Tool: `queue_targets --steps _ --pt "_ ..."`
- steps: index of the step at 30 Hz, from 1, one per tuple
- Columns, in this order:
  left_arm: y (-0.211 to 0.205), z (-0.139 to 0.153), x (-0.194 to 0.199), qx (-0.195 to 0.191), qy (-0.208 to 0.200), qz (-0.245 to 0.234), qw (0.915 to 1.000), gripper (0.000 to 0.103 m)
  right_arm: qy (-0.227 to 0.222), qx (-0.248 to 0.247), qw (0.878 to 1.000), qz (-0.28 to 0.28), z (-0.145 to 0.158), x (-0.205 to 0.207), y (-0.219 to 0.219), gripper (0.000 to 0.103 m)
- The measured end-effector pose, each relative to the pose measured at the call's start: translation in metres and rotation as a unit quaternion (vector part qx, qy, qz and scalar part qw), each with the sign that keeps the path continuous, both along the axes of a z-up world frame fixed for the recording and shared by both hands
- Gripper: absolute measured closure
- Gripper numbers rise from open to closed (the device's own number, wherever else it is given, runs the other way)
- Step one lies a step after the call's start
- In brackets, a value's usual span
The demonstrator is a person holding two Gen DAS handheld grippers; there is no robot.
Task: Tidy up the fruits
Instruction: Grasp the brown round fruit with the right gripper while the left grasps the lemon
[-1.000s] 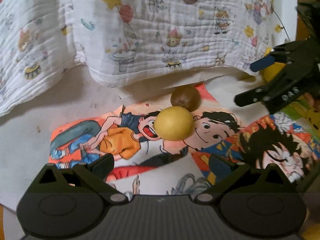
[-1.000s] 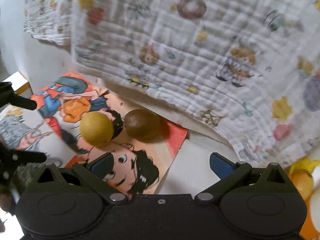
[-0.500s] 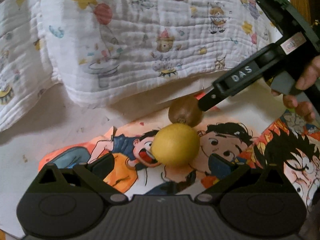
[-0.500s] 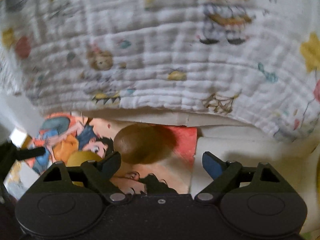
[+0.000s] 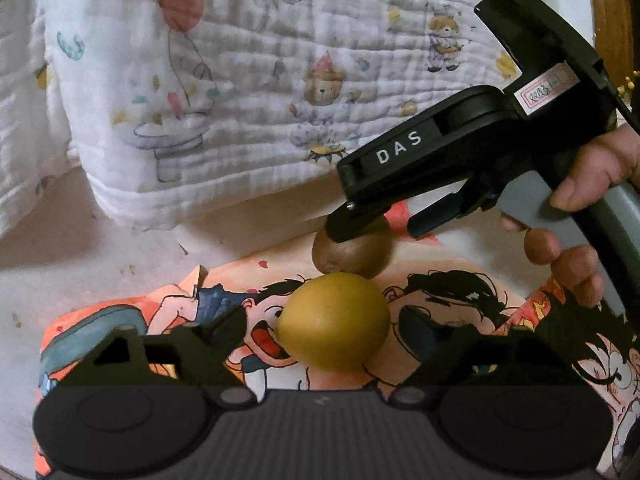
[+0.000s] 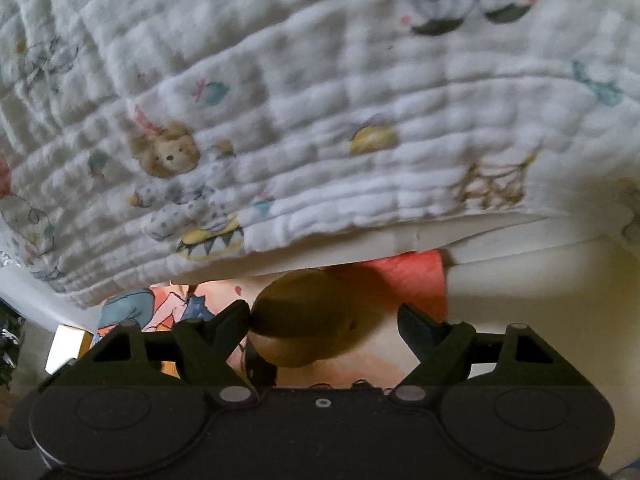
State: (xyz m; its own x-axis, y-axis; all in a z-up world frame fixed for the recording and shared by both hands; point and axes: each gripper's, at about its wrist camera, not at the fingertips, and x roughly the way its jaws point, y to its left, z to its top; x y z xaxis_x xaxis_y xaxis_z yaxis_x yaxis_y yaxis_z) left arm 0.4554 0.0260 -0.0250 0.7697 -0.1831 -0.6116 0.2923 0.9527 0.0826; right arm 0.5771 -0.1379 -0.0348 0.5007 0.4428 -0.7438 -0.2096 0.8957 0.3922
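A yellow round fruit [image 5: 334, 320] lies on a cartoon-printed mat [image 5: 460, 292], between the open fingers of my left gripper [image 5: 322, 320]. A brown kiwi [image 5: 352, 250] lies just behind it, touching it. In the left wrist view my right gripper [image 5: 376, 226] comes in from the right with its jaws open around the kiwi. In the right wrist view the kiwi [image 6: 308, 316] sits between the open fingers of my right gripper [image 6: 324, 316], near the left finger.
A white quilted baby blanket [image 5: 280, 80] with printed bears hangs close behind the fruits, also in the right wrist view [image 6: 320, 120]. The mat lies on a white surface [image 5: 80, 260]. A person's hand [image 5: 580, 220] holds the right gripper.
Both grippers have moved forward. The left one has closed in on the yellow fruit. The right one has come from the right and now has the kiwi between its fingers.
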Motion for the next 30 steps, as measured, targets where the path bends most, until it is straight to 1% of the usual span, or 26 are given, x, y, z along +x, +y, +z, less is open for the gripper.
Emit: queue_targets --steps 3,4,5,6,12,15,17,19,21,26,30 --pt "0.002 -0.003 0.003 -0.014 0.006 0.002 0.9999 0.027 -0.001 0.005 1.000 -0.002 -0.004 0.000 0.008 0.023" --pt "0.003 -0.003 0.004 -0.021 0.008 0.001 0.9998 0.030 -0.001 0.007 1.000 -0.002 -0.006 0.001 0.010 0.023" --pt "0.005 -0.003 0.005 -0.028 0.009 0.001 0.9996 0.034 0.001 0.010 1.000 -0.002 -0.009 0.002 0.013 0.025" --pt "0.006 -0.003 0.005 -0.034 0.010 0.001 0.9994 0.035 0.002 0.012 1.000 -0.002 -0.012 0.002 0.016 0.027" --pt "0.009 -0.003 0.006 -0.044 0.011 0.004 0.9990 0.035 0.013 0.030 0.999 -0.001 -0.022 0.005 0.031 0.035" --pt "0.014 -0.003 0.006 -0.057 0.018 0.012 0.9981 0.036 0.025 0.042 0.999 -0.002 -0.028 0.005 0.040 0.036" --pt "0.015 -0.003 0.005 -0.059 0.019 0.022 0.9978 0.036 0.026 0.047 0.999 -0.003 -0.032 0.004 0.042 0.037" --pt "0.016 -0.003 0.004 -0.059 0.018 0.027 0.9977 0.036 0.027 0.050 0.998 -0.003 -0.036 0.003 0.043 0.040" --pt "0.018 -0.003 0.002 -0.062 0.020 0.031 0.9974 0.036 0.033 0.059 0.998 -0.006 -0.039 0.002 0.044 0.045" --pt "0.020 -0.001 -0.002 -0.056 0.021 0.026 0.9979 0.036 0.031 0.061 0.998 -0.010 -0.044 0.000 0.045 0.046" --pt "0.016 0.000 0.001 -0.049 0.020 0.024 0.9983 0.036 0.031 0.067 0.997 -0.016 -0.045 -0.002 0.044 0.046"
